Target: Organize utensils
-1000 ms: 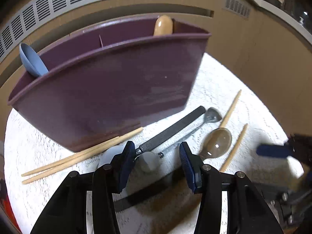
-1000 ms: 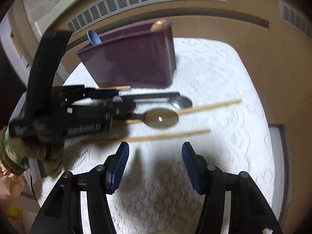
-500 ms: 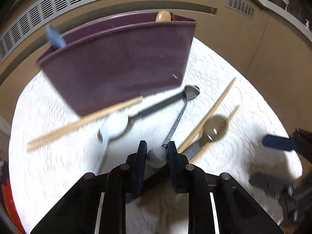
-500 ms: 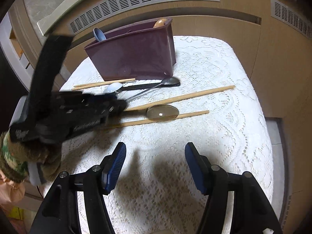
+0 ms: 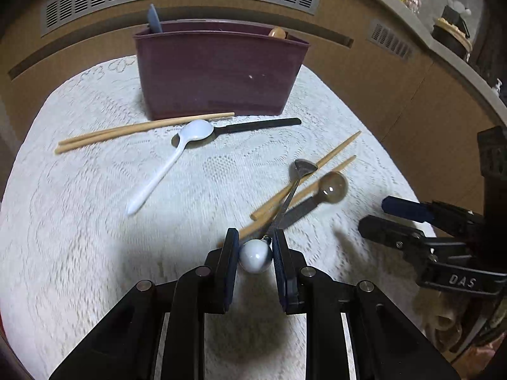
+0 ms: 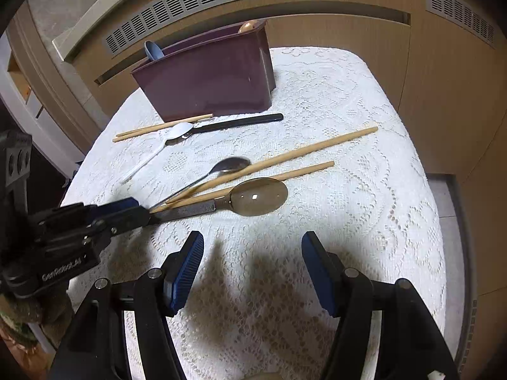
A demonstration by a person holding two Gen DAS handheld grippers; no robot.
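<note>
My left gripper point(image 5: 255, 243) is shut on the pale ball end point(image 5: 255, 256) of a thin metal spoon. The spoon's small bowl point(image 5: 304, 167) rests across a pair of wooden chopsticks point(image 5: 336, 152). Beside them lies a large spoon point(image 5: 332, 186) with a flat metal handle. Both show in the right wrist view too, the small spoon point(image 6: 233, 164) and the large spoon point(image 6: 258, 196). My right gripper point(image 6: 252, 253) hangs open over bare cloth just in front of the large spoon, holding nothing. At the back stands the maroon utensil holder point(image 5: 218, 72).
A second chopstick pair point(image 5: 126, 129), a white plastic spoon point(image 5: 164, 171) and a black-handled spoon point(image 5: 259, 125) lie in front of the holder. A blue spoon point(image 5: 154, 20) and a wooden spoon point(image 5: 278, 32) stand inside it. White lace cloth point(image 6: 364, 221) covers the table; wooden panelling lies behind.
My left gripper closed on the thin spoon's ball end and pulled it back from the holder, swinging it across the right-hand chopsticks. The right gripper drew back a little and its jaws widened slightly.
</note>
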